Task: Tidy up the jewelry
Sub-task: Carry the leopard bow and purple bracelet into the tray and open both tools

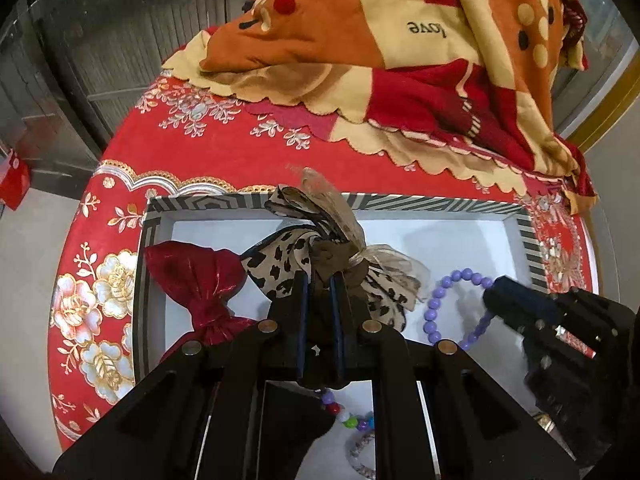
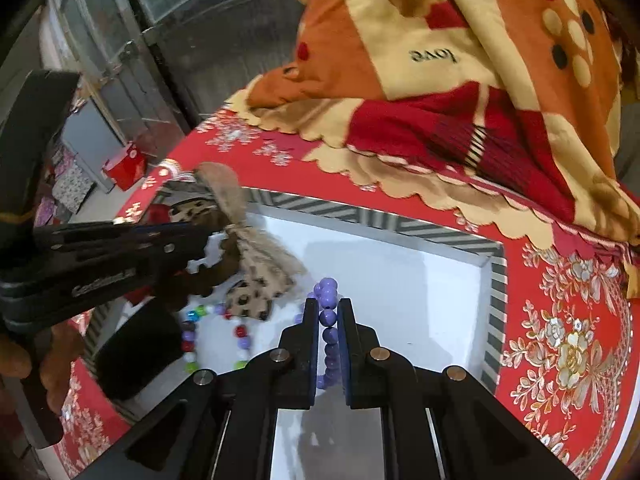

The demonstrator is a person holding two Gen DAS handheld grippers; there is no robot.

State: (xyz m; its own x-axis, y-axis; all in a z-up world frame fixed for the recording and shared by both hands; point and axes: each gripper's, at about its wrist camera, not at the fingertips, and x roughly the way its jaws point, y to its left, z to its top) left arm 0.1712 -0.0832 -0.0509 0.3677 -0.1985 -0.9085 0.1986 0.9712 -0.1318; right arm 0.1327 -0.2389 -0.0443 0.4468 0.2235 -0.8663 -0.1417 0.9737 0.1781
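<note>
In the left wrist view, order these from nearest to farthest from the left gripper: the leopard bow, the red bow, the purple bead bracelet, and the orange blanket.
From the left gripper:
1. Leopard bow, pinched at its knot between the fingers.
2. Red bow to the left and purple bead bracelet to the right, both over the white tray; too close to call.
3. Orange blanket, heaped beyond the tray.

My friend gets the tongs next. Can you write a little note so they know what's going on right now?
Left tongs: shut on the leopard-print bow, over the box.
Right tongs: shut on the purple bead bracelet, also over the box.
In the box: red bow, colourful bead bracelet, another small bracelet.
Done: several pieces are inside.
Left: probably set these two down in the box and let go.
</note>
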